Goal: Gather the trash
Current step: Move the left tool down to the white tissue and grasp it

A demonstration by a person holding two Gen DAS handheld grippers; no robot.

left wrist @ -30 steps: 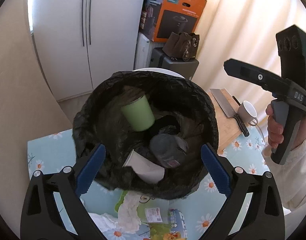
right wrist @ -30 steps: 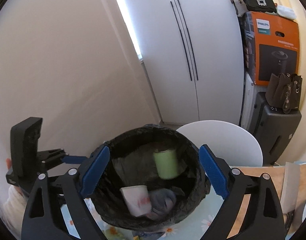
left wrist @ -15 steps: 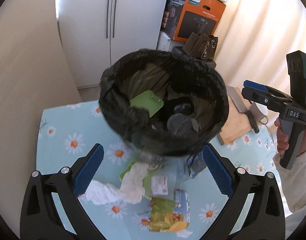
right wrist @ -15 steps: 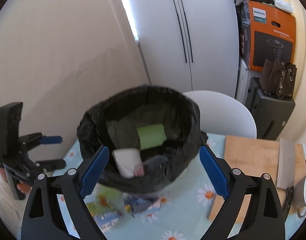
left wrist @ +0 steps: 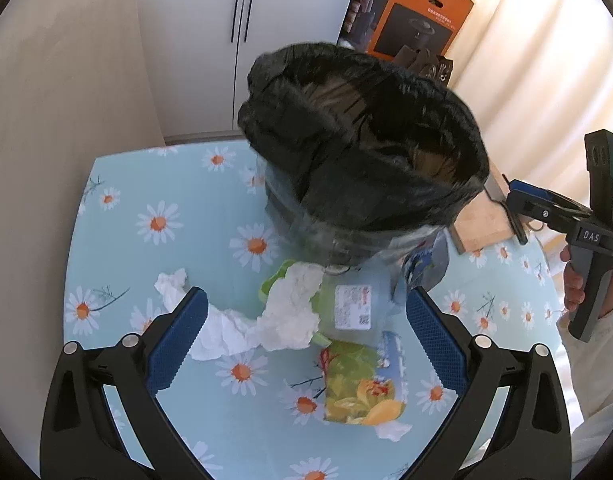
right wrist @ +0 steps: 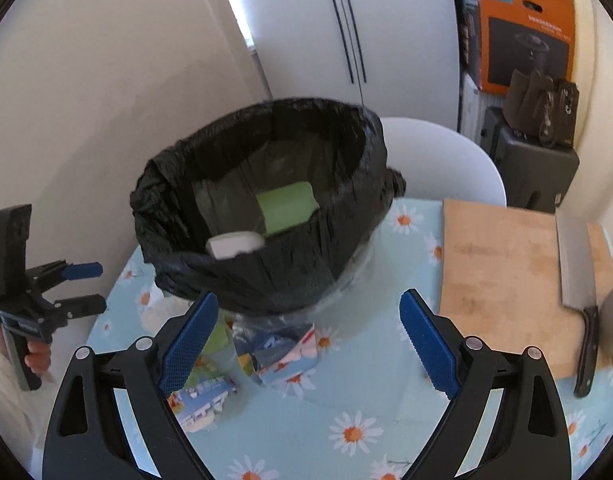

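Black-lined trash bin point(left wrist: 358, 152) standing mid-table on the daisy tablecloth point(left wrist: 146, 208), green cup point(right wrist: 286, 204) and white cup point(right wrist: 234, 245) inside. White crumpled tissues point(left wrist: 258, 320), fruit wrapper point(left wrist: 358, 384), maybe a blue carton point(right wrist: 282, 350) lying near the front edge. Left gripper point(left wrist: 306, 340) wide, empty. Right gripper point(right wrist: 306, 344) wide, empty. Wooden board point(right wrist: 506, 280) with knife point(right wrist: 578, 280) at right edge.
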